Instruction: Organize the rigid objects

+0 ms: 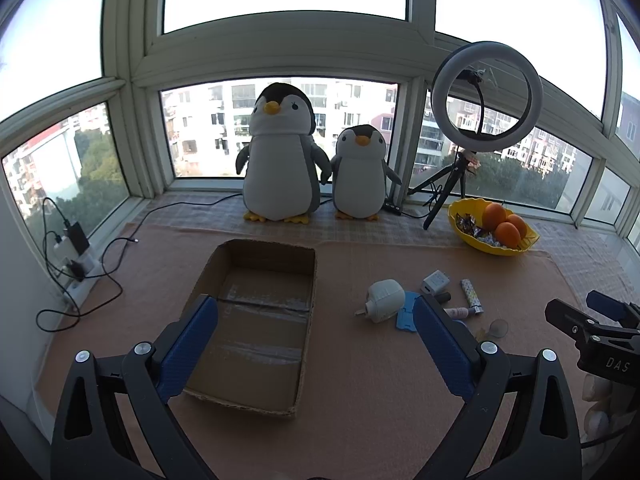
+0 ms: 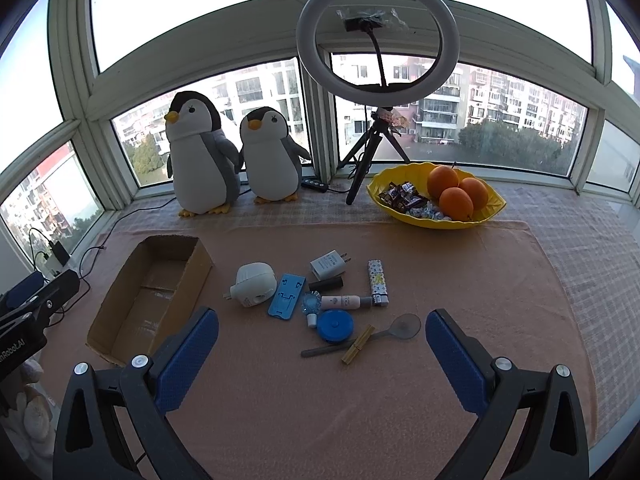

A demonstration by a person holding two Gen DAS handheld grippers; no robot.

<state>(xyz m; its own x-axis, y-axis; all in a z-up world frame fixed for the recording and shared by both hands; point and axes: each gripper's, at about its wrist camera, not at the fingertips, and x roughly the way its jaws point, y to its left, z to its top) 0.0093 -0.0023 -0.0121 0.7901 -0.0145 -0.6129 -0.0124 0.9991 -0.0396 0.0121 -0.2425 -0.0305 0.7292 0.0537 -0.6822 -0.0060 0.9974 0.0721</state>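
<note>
Both tongs stand wide open and hold nothing. The left tongs (image 1: 316, 340) hang over the near end of the cardboard box (image 2: 148, 292), which is bare inside and runs lengthwise away from the person on the left of the pink-covered surface (image 2: 460, 280). The right tongs (image 2: 322, 340) face a loose cluster of small rigid things just right of the box, and are plainly the nearer pair. Closest to them lie a grey spoon (image 2: 376, 334), its long axis slanting from near left up to far right, with a gold clip (image 2: 358, 345) across its handle. Just beyond are a blue round case (image 2: 335, 325), a blue flat stand (image 2: 287, 295), a white rounded plug-in device (image 2: 254, 285), a white charger (image 2: 329, 265) and a patterned lighter (image 2: 378, 283). Probably the spoon goes first, gripped across its handle.
</note>
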